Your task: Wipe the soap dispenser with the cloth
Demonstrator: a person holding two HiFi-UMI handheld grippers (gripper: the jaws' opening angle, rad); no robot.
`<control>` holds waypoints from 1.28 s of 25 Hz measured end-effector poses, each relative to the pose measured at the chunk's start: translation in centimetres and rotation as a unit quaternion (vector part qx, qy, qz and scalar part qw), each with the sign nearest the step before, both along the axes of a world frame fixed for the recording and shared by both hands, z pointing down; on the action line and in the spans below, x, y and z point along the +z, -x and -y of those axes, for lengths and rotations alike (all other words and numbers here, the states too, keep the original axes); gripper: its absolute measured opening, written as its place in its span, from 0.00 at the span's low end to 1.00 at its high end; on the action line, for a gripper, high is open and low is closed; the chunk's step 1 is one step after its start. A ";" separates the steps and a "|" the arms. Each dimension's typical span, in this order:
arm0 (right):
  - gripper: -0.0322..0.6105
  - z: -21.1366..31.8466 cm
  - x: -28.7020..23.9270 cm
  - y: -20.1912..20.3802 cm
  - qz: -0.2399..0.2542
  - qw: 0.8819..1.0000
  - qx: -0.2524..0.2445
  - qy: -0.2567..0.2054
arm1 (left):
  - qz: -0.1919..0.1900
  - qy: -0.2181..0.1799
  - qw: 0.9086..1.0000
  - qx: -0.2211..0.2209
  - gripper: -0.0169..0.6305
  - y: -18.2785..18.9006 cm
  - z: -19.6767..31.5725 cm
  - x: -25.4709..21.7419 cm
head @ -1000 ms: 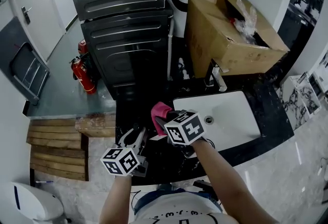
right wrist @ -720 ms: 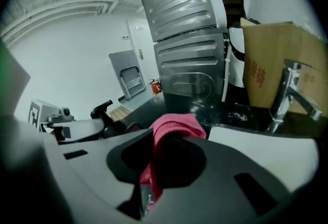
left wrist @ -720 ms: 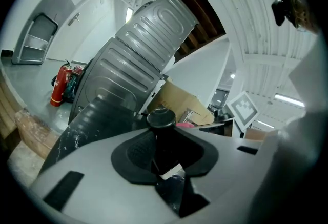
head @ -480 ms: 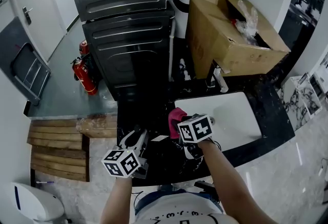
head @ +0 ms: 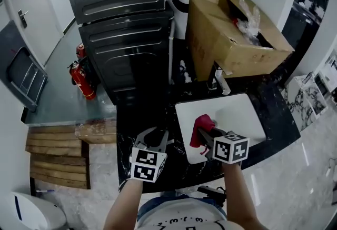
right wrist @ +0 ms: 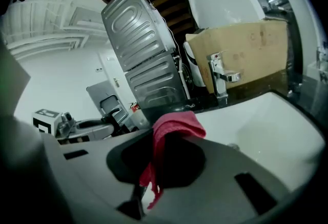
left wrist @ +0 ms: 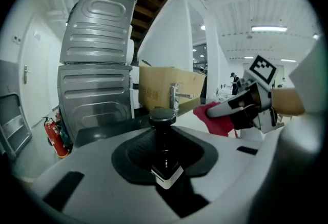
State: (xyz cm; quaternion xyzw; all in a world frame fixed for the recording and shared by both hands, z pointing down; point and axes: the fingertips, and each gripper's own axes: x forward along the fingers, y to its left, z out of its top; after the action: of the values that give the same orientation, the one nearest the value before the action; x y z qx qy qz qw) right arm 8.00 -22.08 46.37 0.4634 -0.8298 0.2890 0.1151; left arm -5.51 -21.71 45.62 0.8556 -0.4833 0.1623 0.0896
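My left gripper (head: 151, 138) is shut on the soap dispenser (left wrist: 163, 128), a black bottle with a round pump head and a white label, held upright between the jaws. In the head view the bottle is lost in the dark between those jaws. My right gripper (head: 204, 132) is shut on a red cloth (head: 200, 125), which bunches over its fingertips and hangs down (right wrist: 171, 133). The cloth is to the right of the dispenser, apart from it, above the left rim of the white sink (head: 239, 110). The left gripper view shows the right gripper (left wrist: 241, 107) and cloth (left wrist: 215, 116) beyond the bottle.
A chrome faucet (head: 218, 80) stands behind the sink on the black counter (head: 142, 113). An open cardboard box (head: 231, 34) sits behind it. A stacked grey washer and dryer (head: 121, 23) fill the back left, with a red fire extinguisher (head: 79, 79) on the floor.
My right gripper has carried the cloth to the right, from beside the left gripper to over the sink's left rim. The left gripper with the dispenser has shifted right and rolled.
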 end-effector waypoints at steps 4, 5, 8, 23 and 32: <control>0.12 -0.3 -0.6 -2.6 0.004 0.999 0.034 -0.008 | 0.026 -0.007 0.999 0.018 0.18 -1.0 0.2 0.0; 0.12 -0.3 -0.7 -3.0 0.009 0.999 0.040 -0.008 | 0.026 -0.008 0.999 0.025 0.18 -1.0 0.2 0.0; 0.12 -0.5 -0.7 -3.3 0.017 0.999 0.043 -0.006 | 0.028 -0.006 0.998 0.051 0.19 -0.9 0.0 0.0; 0.12 -0.7 0.6 -0.7 0.028 0.999 0.018 0.014 | 0.048 0.022 0.998 -0.016 0.28 9.4 -1.5 1.1; 0.12 -0.9 0.9 0.6 0.025 1.000 0.009 0.014 | 0.001 0.009 1.000 0.003 0.34 2.9 -2.8 -0.6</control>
State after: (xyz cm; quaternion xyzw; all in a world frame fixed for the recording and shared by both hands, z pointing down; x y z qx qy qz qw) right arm 7.35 -21.17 47.27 0.4618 -0.8240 0.3132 0.0980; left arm -8.40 -18.88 45.07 0.8558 -0.4797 0.1680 0.0960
